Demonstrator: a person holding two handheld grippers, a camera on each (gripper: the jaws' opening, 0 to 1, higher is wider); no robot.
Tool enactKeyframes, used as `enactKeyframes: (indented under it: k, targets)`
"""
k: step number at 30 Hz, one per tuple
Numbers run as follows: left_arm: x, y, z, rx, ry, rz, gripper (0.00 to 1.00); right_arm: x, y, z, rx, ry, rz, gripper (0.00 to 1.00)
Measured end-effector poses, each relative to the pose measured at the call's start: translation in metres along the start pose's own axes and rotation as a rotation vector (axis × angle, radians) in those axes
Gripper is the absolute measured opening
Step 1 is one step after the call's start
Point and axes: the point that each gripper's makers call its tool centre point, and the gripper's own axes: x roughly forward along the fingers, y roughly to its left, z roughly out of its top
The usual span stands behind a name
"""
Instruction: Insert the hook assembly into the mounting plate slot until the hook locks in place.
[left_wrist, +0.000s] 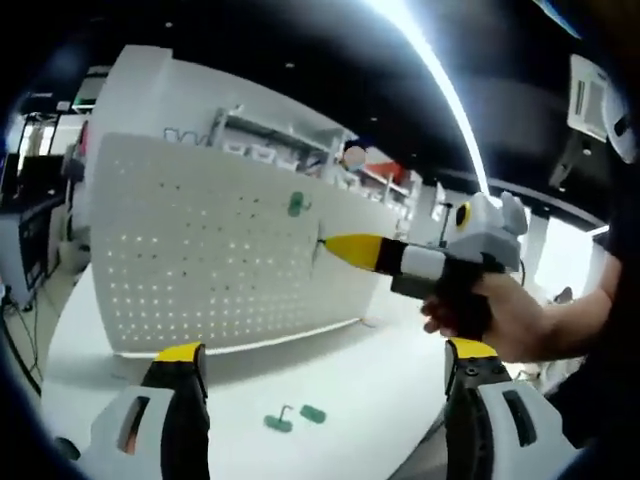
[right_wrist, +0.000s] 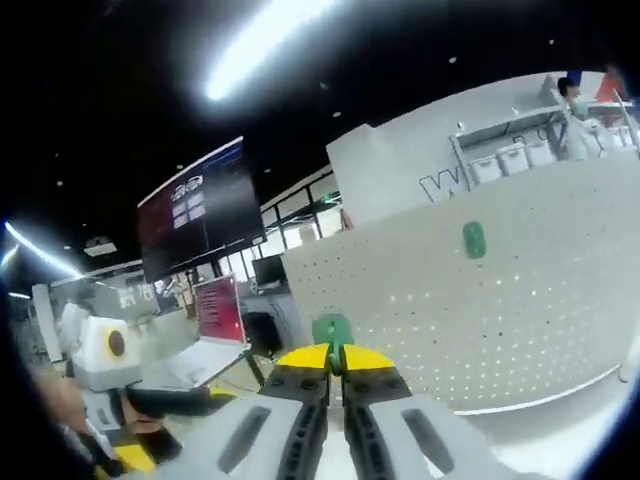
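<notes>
A white pegboard plate (left_wrist: 210, 250) stands upright on the white table (left_wrist: 380, 380). One green hook (left_wrist: 297, 204) hangs on it, also seen in the right gripper view as a green hook (right_wrist: 474, 240) on the pegboard (right_wrist: 520, 290). My right gripper (right_wrist: 335, 357) is shut on another green hook (right_wrist: 332, 330), which is held just off the board. In the left gripper view the right gripper (left_wrist: 335, 247) reaches in from the right, its tip at the board's face. My left gripper (left_wrist: 325, 350) stands wide open over the table with nothing between its fingers. Loose green hook pieces (left_wrist: 295, 418) lie below it.
A person's hand (left_wrist: 510, 315) holds the right gripper. Behind the board are shelves with bins (right_wrist: 505, 155). A dark wall screen (right_wrist: 195, 215) and a laptop (right_wrist: 215, 320) are at the left of the right gripper view. The table edge curves at the left (left_wrist: 60, 340).
</notes>
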Motion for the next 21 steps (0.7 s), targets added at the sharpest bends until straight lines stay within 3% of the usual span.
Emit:
enactKeyframes:
  k: [11,21]
  targets:
    - [-0.003,0.009,-0.002,-0.006,0.007,0.017,0.99,0.027,-0.058,0.023,-0.052,-0.071,-0.141,0.00]
    - [-0.002,0.016,-0.006,-0.017,0.011,0.030,0.98,0.034,-0.104,0.047,-0.090,-0.153,-0.257,0.00]
